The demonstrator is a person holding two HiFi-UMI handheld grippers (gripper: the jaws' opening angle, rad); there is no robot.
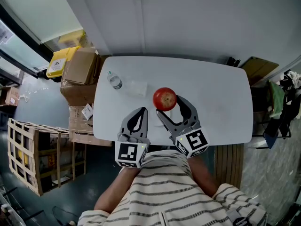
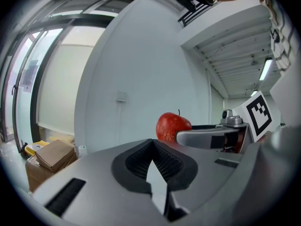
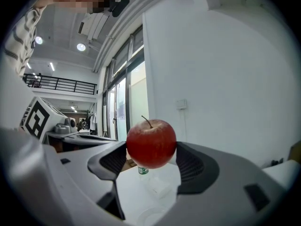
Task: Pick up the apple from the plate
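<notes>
A red apple (image 1: pixel 164 98) with a short stem is held up off the white table (image 1: pixel 221 93) between the fingers of my right gripper (image 1: pixel 168 103), which is shut on it. In the right gripper view the apple (image 3: pixel 151 143) fills the gap between the dark ribbed pads (image 3: pixel 195 166). Below it a pale round plate (image 3: pixel 141 214) shows faintly on the tabletop. My left gripper (image 1: pixel 141 111) hovers just left of the apple with its jaws shut on nothing. From the left gripper view the apple (image 2: pixel 173 126) shows to the right, beyond the closed tips.
A small water bottle (image 1: pixel 114 80) and a clear plastic piece (image 1: pixel 138 87) sit on the table's left half. Cardboard boxes (image 1: pixel 80 72) and a wooden crate (image 1: pixel 26 149) stand off the table's left end. More clutter lies off its right end.
</notes>
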